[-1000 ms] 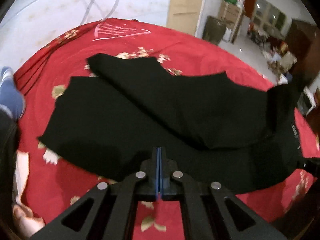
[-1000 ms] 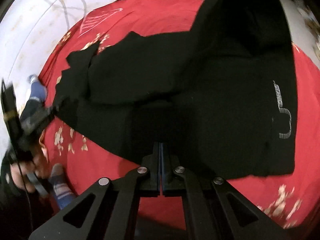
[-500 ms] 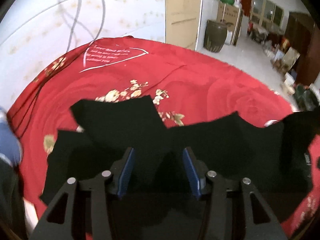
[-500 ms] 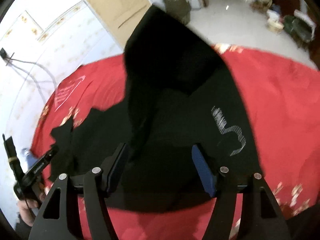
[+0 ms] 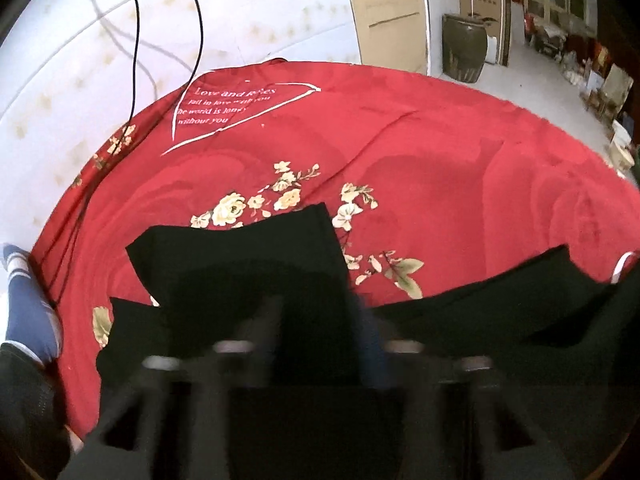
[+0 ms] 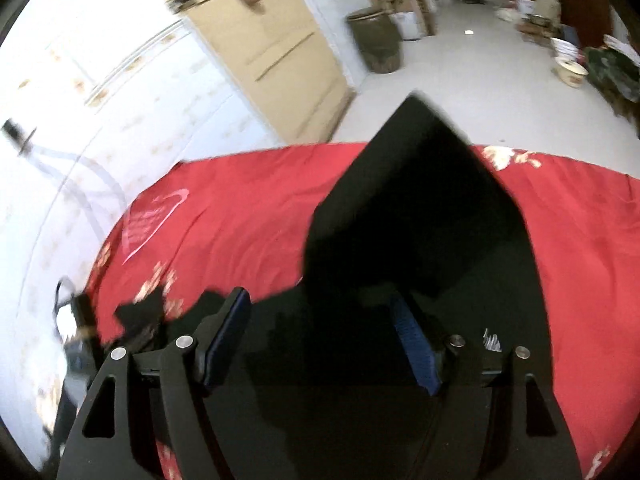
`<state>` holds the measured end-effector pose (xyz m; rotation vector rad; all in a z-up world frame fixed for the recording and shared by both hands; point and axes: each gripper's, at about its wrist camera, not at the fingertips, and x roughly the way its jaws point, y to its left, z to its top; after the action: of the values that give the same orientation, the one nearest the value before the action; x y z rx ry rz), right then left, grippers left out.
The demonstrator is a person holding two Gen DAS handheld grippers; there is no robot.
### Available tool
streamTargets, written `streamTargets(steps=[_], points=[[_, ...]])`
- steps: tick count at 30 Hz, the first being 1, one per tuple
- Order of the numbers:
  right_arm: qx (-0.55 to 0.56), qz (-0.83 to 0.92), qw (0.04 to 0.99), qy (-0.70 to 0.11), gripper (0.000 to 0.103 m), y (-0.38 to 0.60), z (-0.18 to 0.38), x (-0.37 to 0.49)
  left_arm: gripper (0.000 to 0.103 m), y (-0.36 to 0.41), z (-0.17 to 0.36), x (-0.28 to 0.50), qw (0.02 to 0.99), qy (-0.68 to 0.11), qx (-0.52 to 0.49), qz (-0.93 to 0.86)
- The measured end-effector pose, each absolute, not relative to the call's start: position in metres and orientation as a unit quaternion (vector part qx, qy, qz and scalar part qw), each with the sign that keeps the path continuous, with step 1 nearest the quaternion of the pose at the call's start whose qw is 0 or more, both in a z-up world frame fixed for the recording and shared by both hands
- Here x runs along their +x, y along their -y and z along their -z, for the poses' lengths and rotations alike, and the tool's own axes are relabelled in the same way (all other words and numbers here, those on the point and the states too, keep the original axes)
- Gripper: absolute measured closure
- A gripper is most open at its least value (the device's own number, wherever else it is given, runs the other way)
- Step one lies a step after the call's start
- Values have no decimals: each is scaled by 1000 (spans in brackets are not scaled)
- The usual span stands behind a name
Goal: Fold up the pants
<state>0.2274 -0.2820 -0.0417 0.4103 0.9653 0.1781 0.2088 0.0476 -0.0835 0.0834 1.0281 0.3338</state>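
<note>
The black pants [image 5: 248, 256] lie on a red flowered bedspread [image 5: 440, 160]. My left gripper [image 5: 320, 320] hovers just over the leg ends; its motion-blurred fingers [image 5: 272, 320] still stand apart while the jaws are closing, with black cloth under and between them. In the right wrist view, part of the pants [image 6: 400, 200] stands up in a peaked fold ahead. My right gripper [image 6: 320, 336] is open over the black cloth, its blue pads [image 6: 414, 348] wide apart and not pressing on it.
A person's foot in a blue sock [image 5: 28, 312] is at the bed's left edge. Black cables [image 5: 136, 40] hang down the white wall. A brown jar [image 5: 464, 48] and clutter stand on the floor beyond the bed. Bare bedspread [image 6: 240, 220] lies ahead.
Both grippers went from shut to open. The left one slid forward over the pants toward the leg ends and is now blurred. The right one tipped up, with a cloth fold still raised ahead.
</note>
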Motion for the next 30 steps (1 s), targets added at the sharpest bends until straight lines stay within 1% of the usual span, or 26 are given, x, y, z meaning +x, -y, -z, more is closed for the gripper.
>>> streamTargets(steps=[1, 2, 5, 8, 11, 13, 16, 19, 21, 23, 26, 28, 30], points=[[206, -85, 860, -458, 71, 284, 44, 230, 97, -48, 82, 207, 856, -488, 44, -162], [211, -75, 859, -460, 100, 287, 45, 232, 97, -52, 79, 204, 861, -483, 32, -156], [229, -84, 861, -447, 101, 296, 39, 225, 97, -69, 55, 184, 878, -452, -5, -155], [257, -85, 863, -427, 101, 308, 22, 203, 98, -96, 23, 146, 892, -416, -58, -166], [301, -70, 846, -434, 101, 322, 19, 178, 98, -120, 8, 104, 894, -398, -97, -183], [315, -54, 830, -457, 101, 326, 28, 164, 97, -135, 11, 80, 890, -398, -113, -193], [317, -19, 801, -508, 101, 335, 52, 143, 97, -151, 28, 53, 875, -419, -141, -196], [329, 16, 754, -569, 101, 343, 88, 134, 97, -161, 60, 43, 854, -455, -154, -199], [326, 30, 737, -591, 99, 343, 103, 132, 97, -167, 76, 38, 838, -474, -173, -207], [342, 32, 734, -586, 99, 345, 100, 132, 97, -169, 77, 31, 837, -469, -192, -207], [333, 38, 744, -578, 99, 344, 95, 129, 97, -166, 71, 28, 843, -460, -188, -204], [351, 41, 736, -578, 99, 346, 96, 126, 97, -169, 63, 25, 848, -447, -204, -200], [348, 35, 745, -568, 99, 345, 90, 122, 96, -169, 61, 27, 851, -445, -196, -199]])
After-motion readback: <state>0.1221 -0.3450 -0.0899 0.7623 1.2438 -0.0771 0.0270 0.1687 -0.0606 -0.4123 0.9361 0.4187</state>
